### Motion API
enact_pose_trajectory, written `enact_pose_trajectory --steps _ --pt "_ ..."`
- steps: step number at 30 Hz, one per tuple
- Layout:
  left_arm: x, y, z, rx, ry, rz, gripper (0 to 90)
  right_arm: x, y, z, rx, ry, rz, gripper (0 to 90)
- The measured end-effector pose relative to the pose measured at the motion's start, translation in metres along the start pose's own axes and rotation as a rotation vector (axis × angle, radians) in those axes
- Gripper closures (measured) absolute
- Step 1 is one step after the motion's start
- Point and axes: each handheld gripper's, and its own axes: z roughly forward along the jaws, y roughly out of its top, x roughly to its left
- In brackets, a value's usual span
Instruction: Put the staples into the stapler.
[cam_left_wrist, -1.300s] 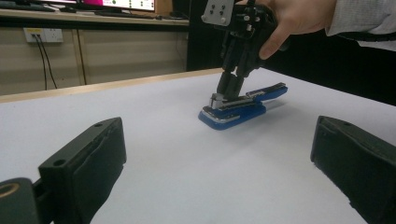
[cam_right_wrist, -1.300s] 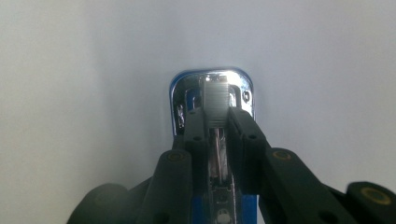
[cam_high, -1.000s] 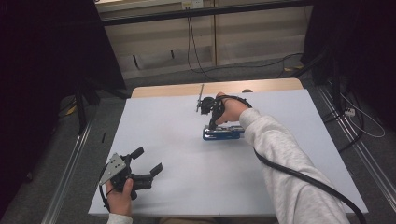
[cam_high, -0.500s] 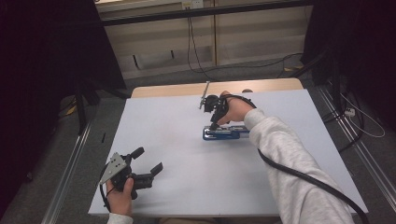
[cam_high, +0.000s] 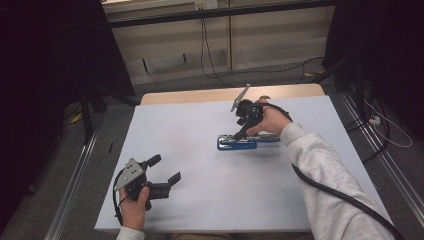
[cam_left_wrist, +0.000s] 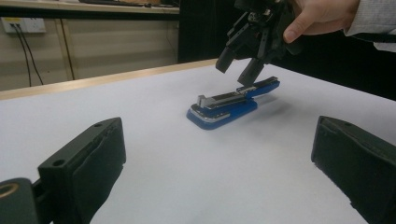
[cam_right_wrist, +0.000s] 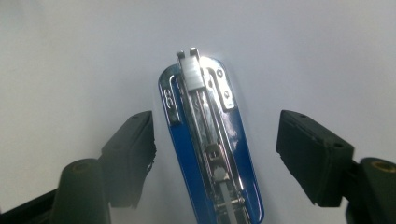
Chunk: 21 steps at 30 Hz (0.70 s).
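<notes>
Surface: bare white across the left, centre and lower frame of the high view. Sole obstacle: blue stapler, right of centre, with right tongs spread wide above it. Left tongs, also spread, occupy the lower left.

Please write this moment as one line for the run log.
right tool: open, above blue stapler | left tool: open, apart near table edge | stapler: flat, not gripped
</notes>
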Motion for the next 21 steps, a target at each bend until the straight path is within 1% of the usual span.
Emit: enact_pose_trajectory --steps 1,2,3,4,5,6,7,8,9,10,12,13,14,15,16,18,19,20,21 --pt "-0.001 0.0 0.002 0.003 -0.009 -0.009 3.0 0.0 -0.003 -0.001 -0.013 -0.006 0.012 23.3" --pt "-0.001 0.001 0.004 0.015 -0.017 -0.005 3.0 -0.001 -0.007 -0.002 -0.022 -0.014 0.023 21.1" --pt "-0.002 0.001 0.005 0.016 -0.022 -0.005 3.0 -0.001 -0.011 -0.004 -0.035 -0.018 0.033 19.8" --pt "-0.002 0.001 0.006 0.018 -0.025 -0.011 3.0 -0.002 -0.014 -0.005 -0.048 -0.026 0.045 19.4" --pt "-0.002 0.001 0.006 0.018 -0.025 -0.011 3.0 -0.002 -0.014 -0.005 -0.048 -0.026 0.045 19.4" --pt "-0.001 0.002 0.008 0.042 -0.032 -0.011 3.0 -0.003 -0.021 -0.009 -0.072 -0.035 0.064 18.0" --pt "-0.002 0.002 0.01 0.044 -0.032 -0.028 3.0 -0.004 -0.024 -0.011 -0.08 -0.038 0.074 17.8" --pt "-0.001 0.003 0.011 0.056 -0.035 -0.033 2.9 -0.004 -0.027 -0.013 -0.085 -0.043 0.084 17.6" --pt "-0.001 0.003 0.011 0.056 -0.035 -0.033 2.9 -0.004 -0.03 -0.014 -0.092 -0.049 0.082 17.3" --pt "-0.002 0.005 0.014 0.068 -0.036 -0.041 2.9 -0.004 -0.033 -0.016 -0.098 -0.045 0.098 17.3" --pt "-0.003 0.007 0.018 0.083 -0.038 -0.042 2.9 -0.004 -0.04 -0.019 -0.108 -0.067 0.105 16.3" --pt "-0.003 0.008 0.021 0.088 -0.036 -0.038 2.9 -0.004 -0.043 -0.02 -0.119 -0.063 0.113 16.3" --pt "-0.003 0.008 0.021 0.088 -0.036 -0.038 2.9 -0.004 -0.043 -0.02 -0.119 -0.063 0.113 16.3" --pt "-0.004 0.01 0.026 0.096 -0.034 -0.033 2.9 -0.003 -0.049 -0.022 -0.112 -0.082 0.12 15.0" --pt "-0.004 0.011 0.029 0.102 -0.034 -0.03 2.9 -0.002 -0.05 -0.023 -0.109 -0.09 0.12 14.1" --pt "-0.004 0.012 0.033 0.114 -0.042 -0.044 2.9 -0.001 -0.056 -0.025 -0.114 -0.098 0.126 14.3" --pt "-0.004 0.012 0.033 0.114 -0.042 -0.044 2.9 -0.001 -0.056 -0.025 -0.114 -0.098 0.126 14.3" --pt "-0.002 0.012 0.038 0.131 -0.041 -0.055 2.9 -0.001 -0.06 -0.027 -0.134 -0.095 0.138 14.2" --pt "-0.002 0.012 0.038 0.131 -0.041 -0.055 2.9 0.0 -0.062 -0.028 -0.133 -0.104 0.14 14.2"
